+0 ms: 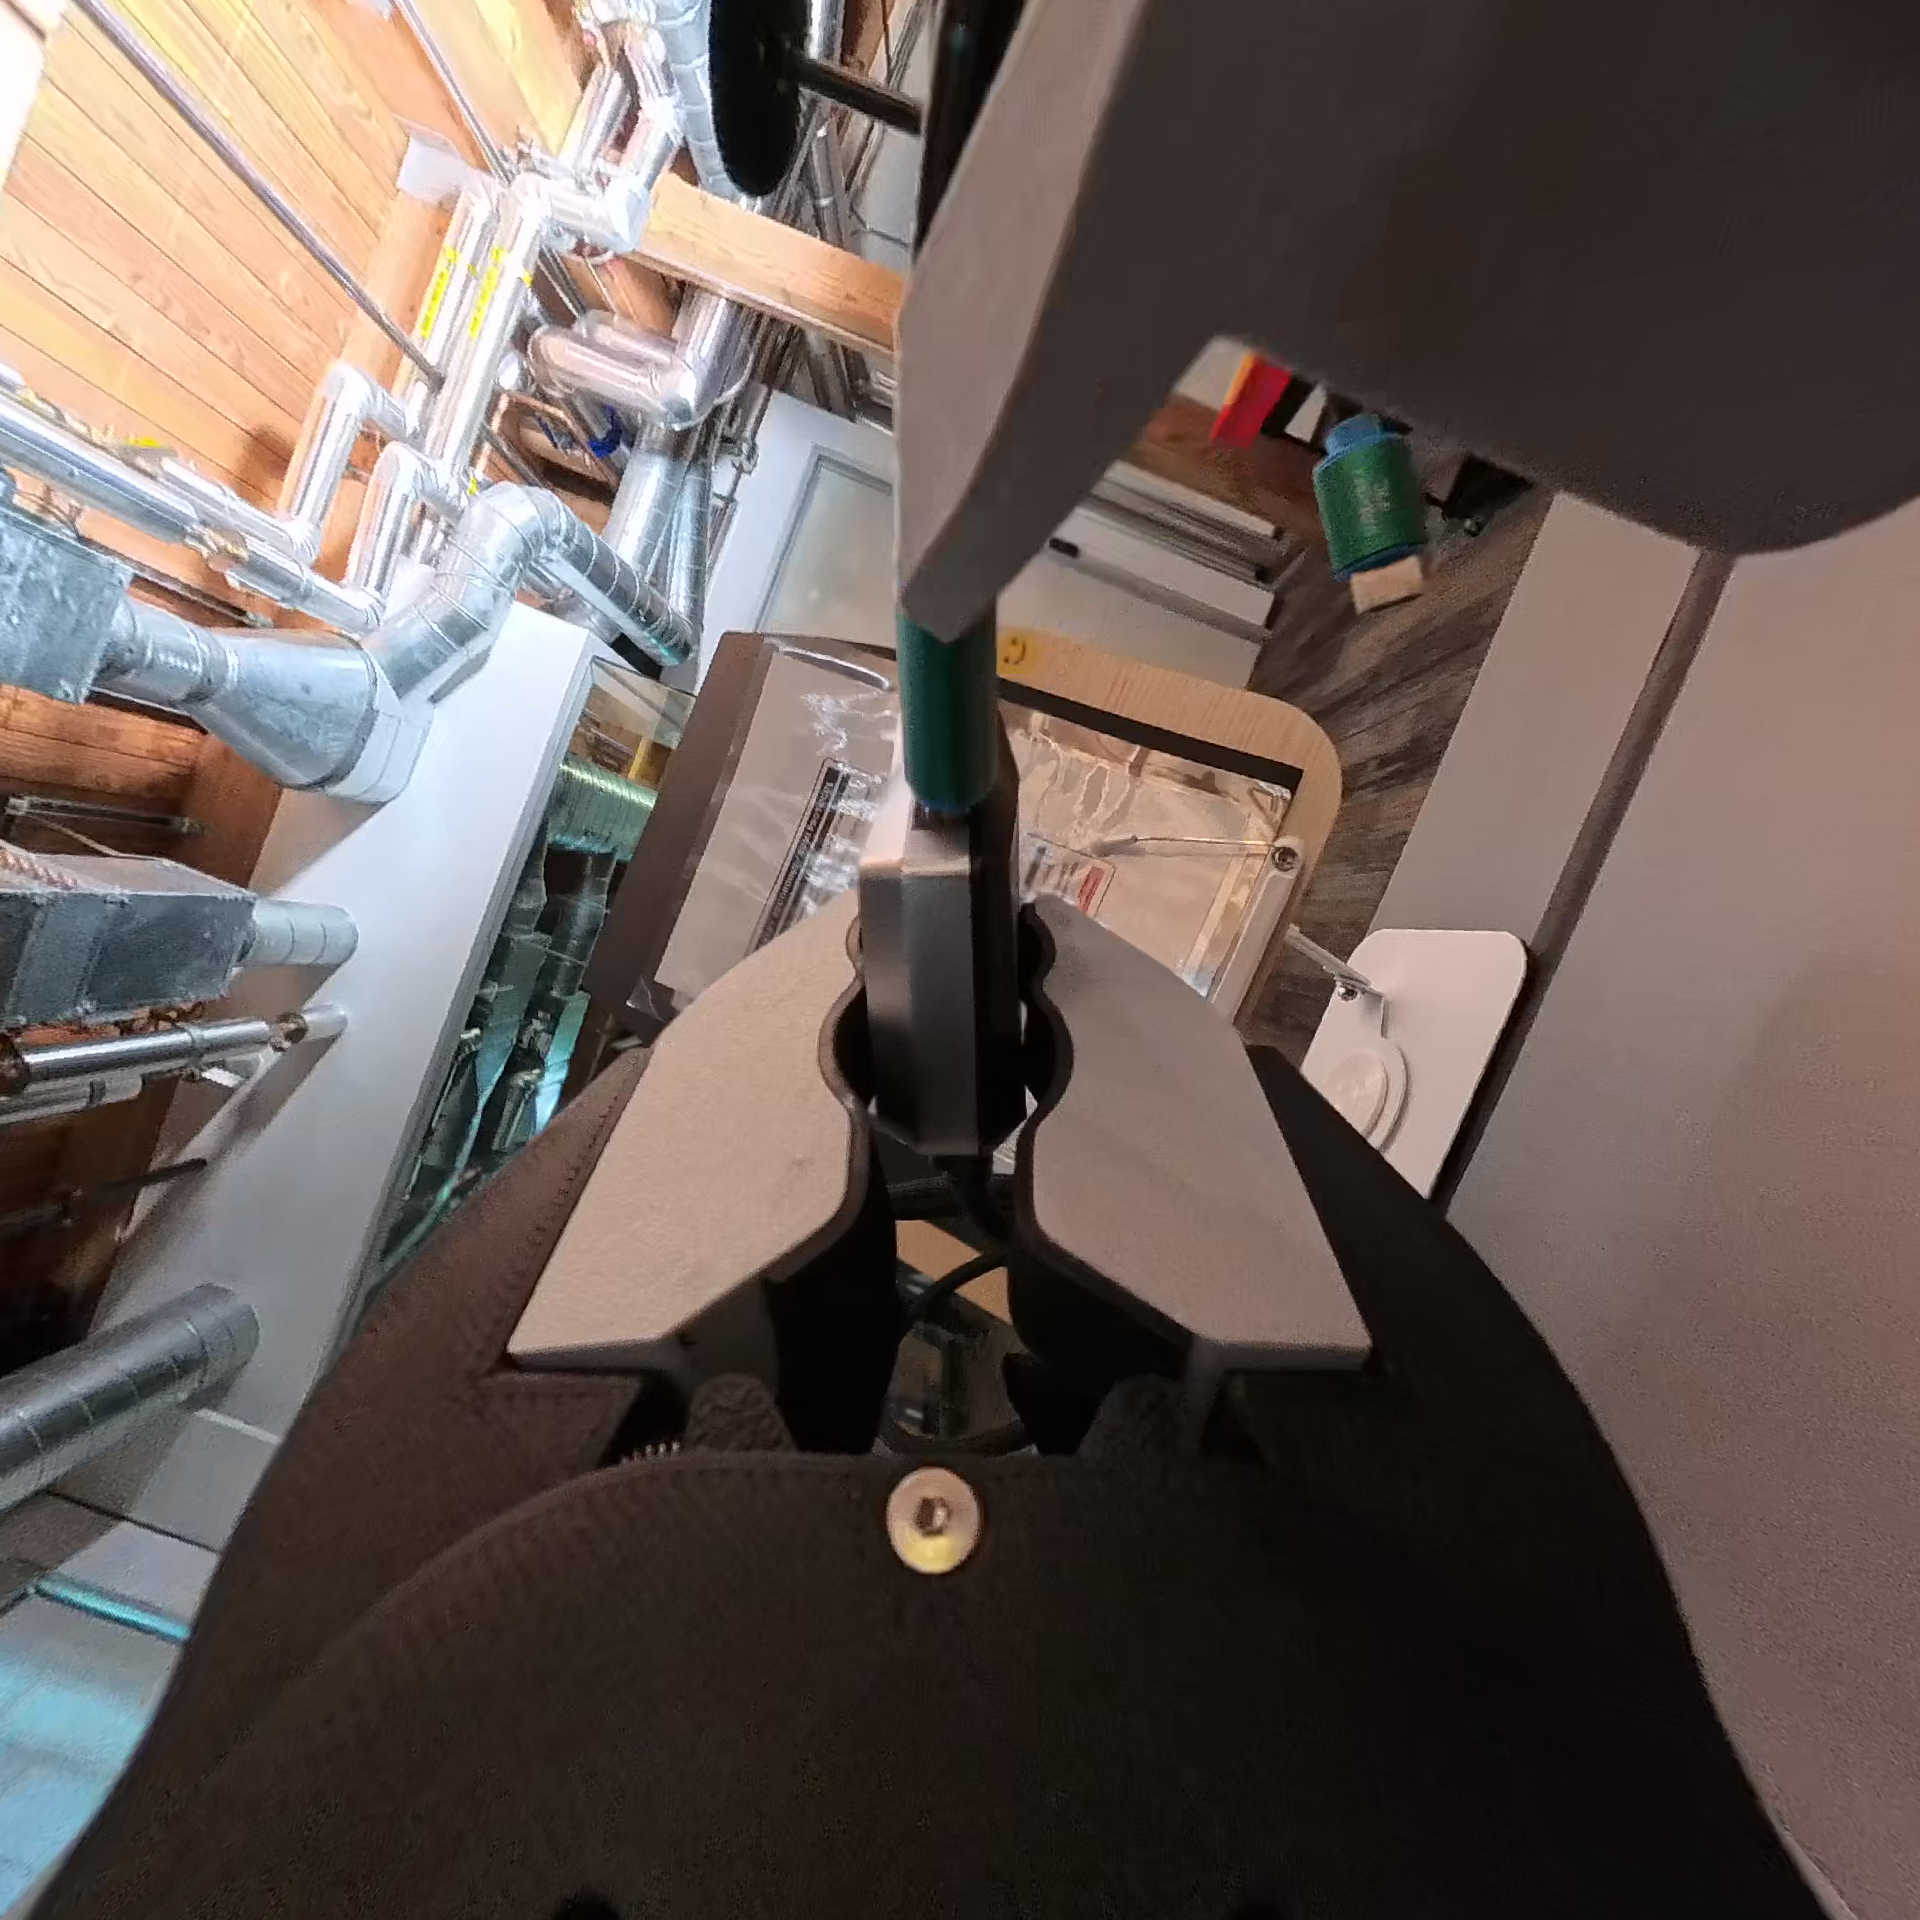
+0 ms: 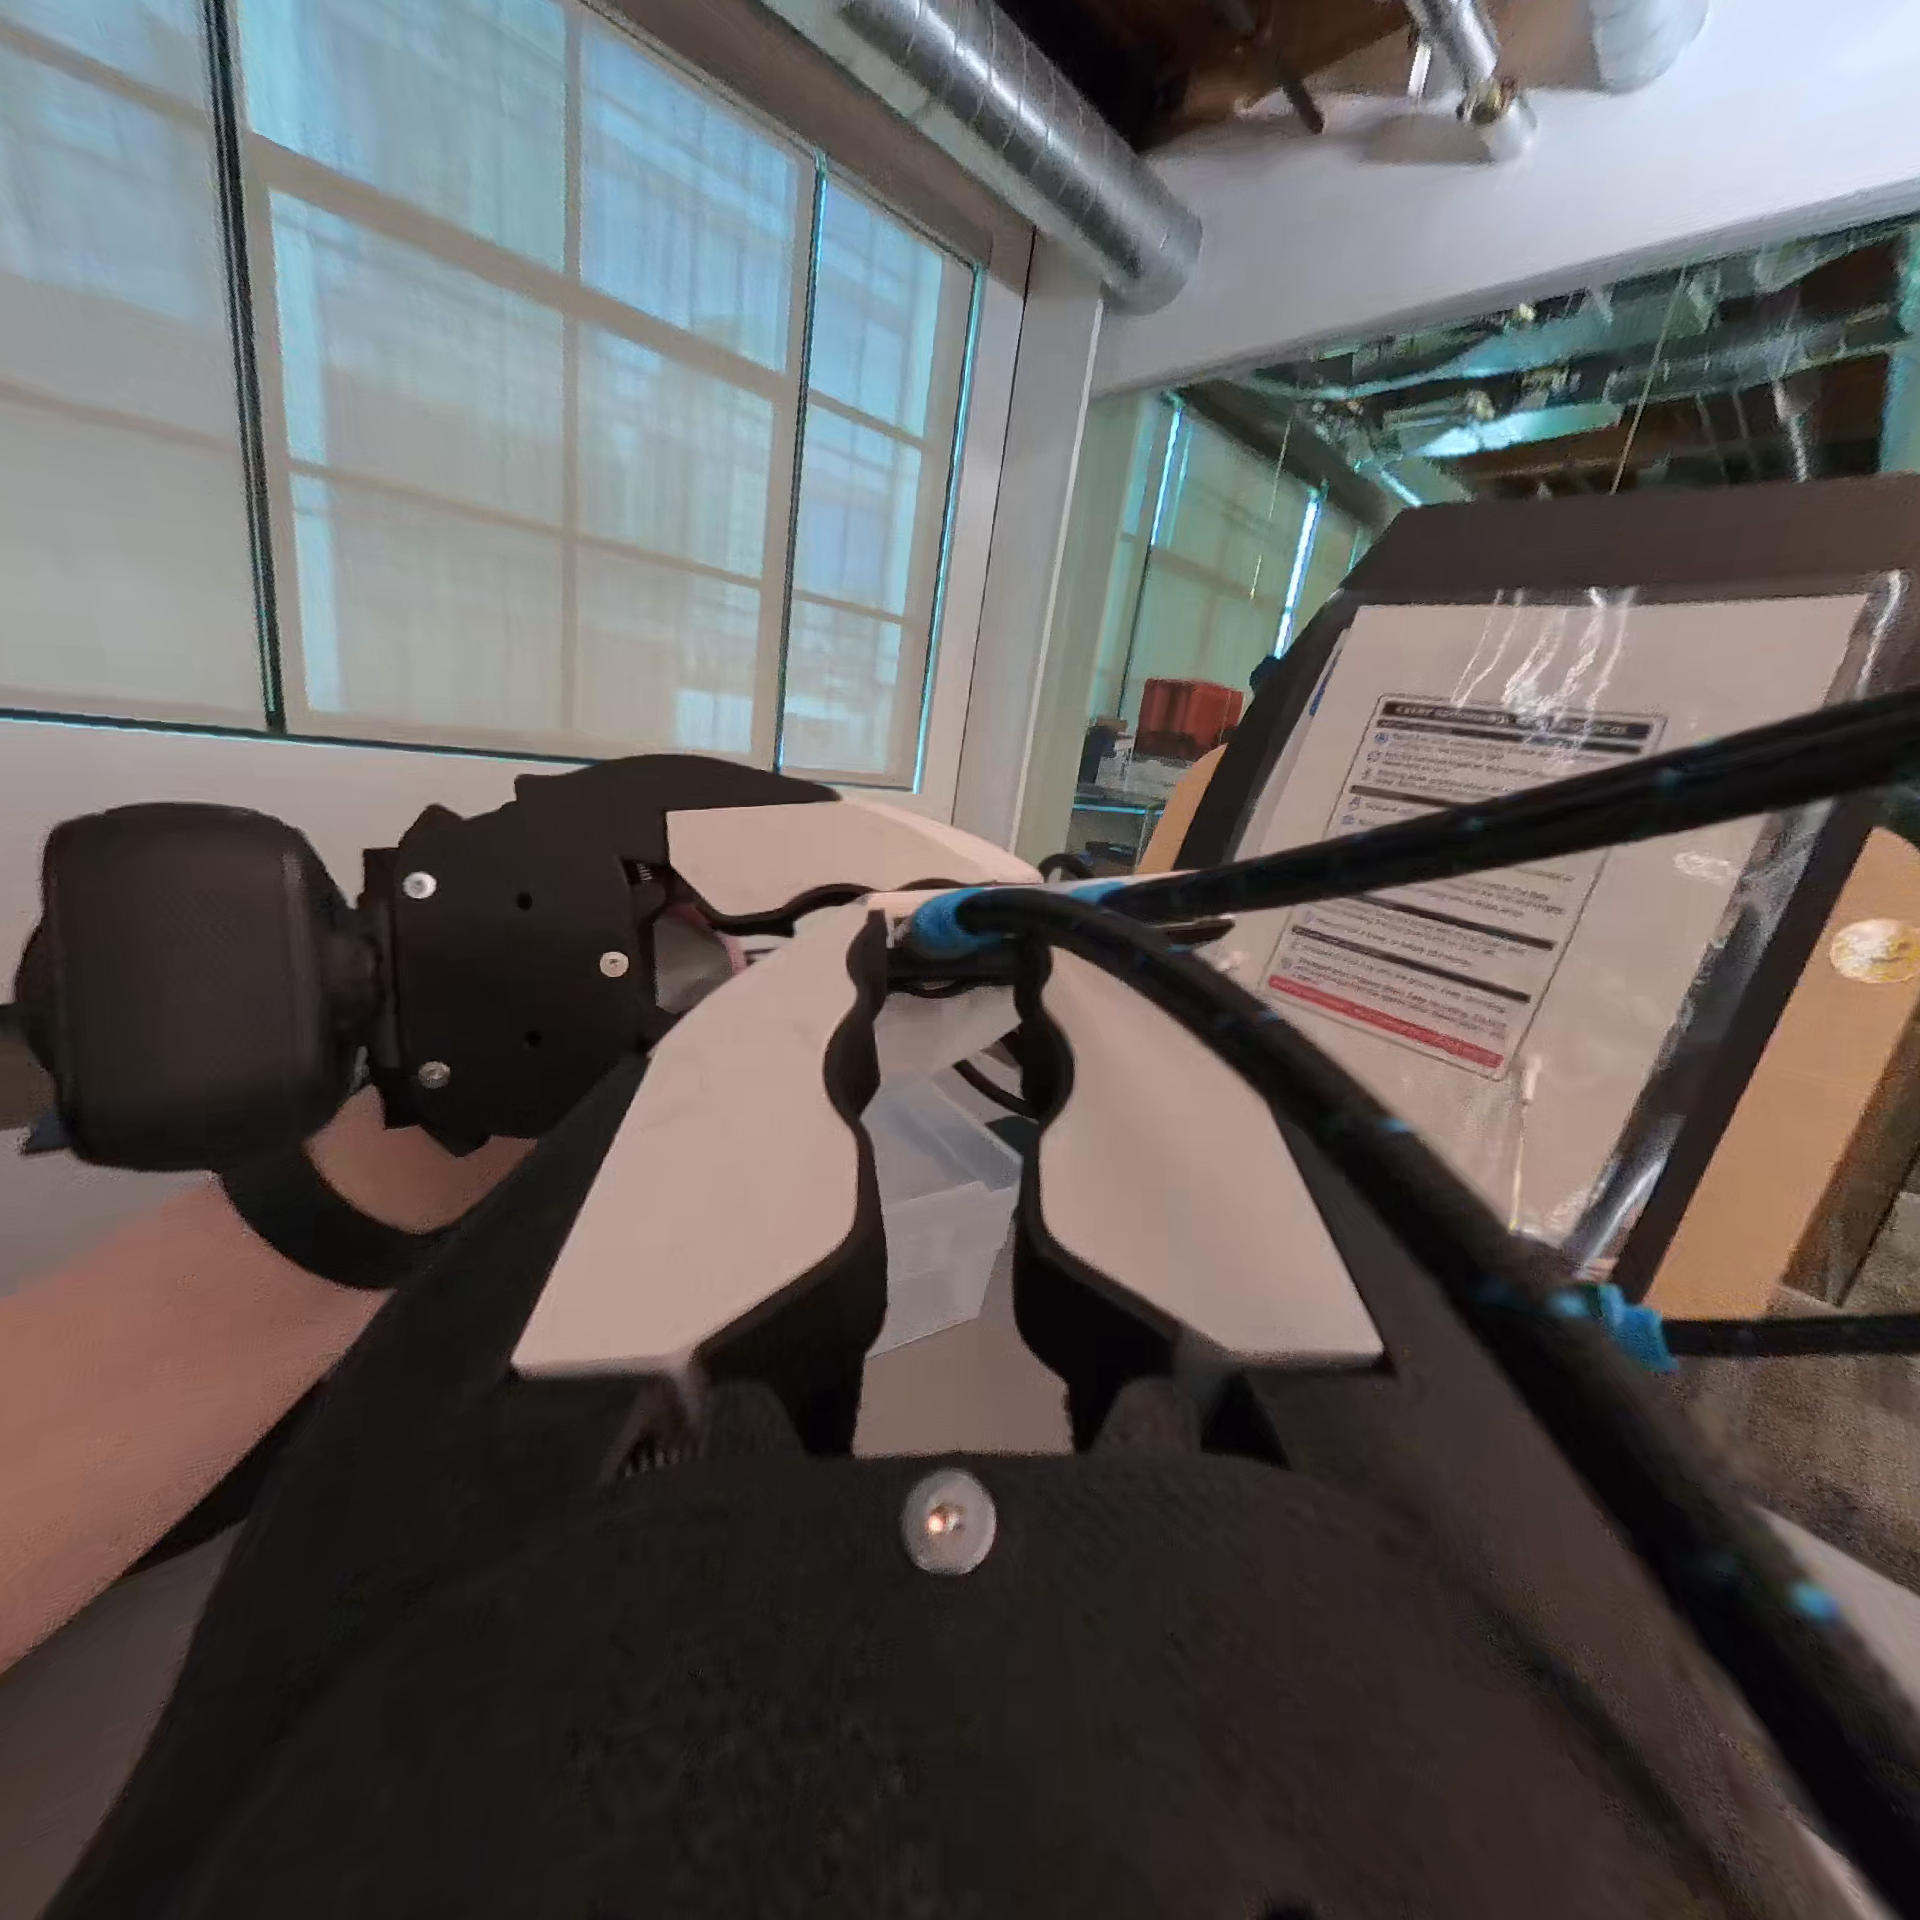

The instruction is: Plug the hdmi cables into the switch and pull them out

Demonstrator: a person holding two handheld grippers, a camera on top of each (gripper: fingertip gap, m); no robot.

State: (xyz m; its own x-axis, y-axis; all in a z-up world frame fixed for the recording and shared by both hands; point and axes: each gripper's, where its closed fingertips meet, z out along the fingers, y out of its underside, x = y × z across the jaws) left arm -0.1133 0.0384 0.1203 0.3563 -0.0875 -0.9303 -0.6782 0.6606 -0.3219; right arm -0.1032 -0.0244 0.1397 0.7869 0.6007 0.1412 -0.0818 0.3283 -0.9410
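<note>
My left gripper [image 1: 945,935] is shut on the HDMI switch [image 1: 920,914], a flat dark grey box held on edge between its fingers. A plug wrapped in green-blue tape [image 1: 940,717] meets the switch's top edge; I cannot tell how deep it sits. A finger of the right gripper [image 1: 1039,416] covers the plug's upper end. In the right wrist view, my right gripper [image 2: 951,940] is shut on that plug [image 2: 935,920]. Two black cables run off to the right, one straight [image 2: 1558,800] and one curving down [image 2: 1351,1101]. The left gripper [image 2: 821,899] comes in from the left.
A black-framed board with a plastic-covered sheet [image 2: 1507,831] stands just behind the switch, and also shows in the left wrist view [image 1: 1143,821]. A clear plastic box [image 2: 935,1195] lies below my right fingers. A person's forearm [image 2: 156,1351] is at lower left. Windows fill the far wall.
</note>
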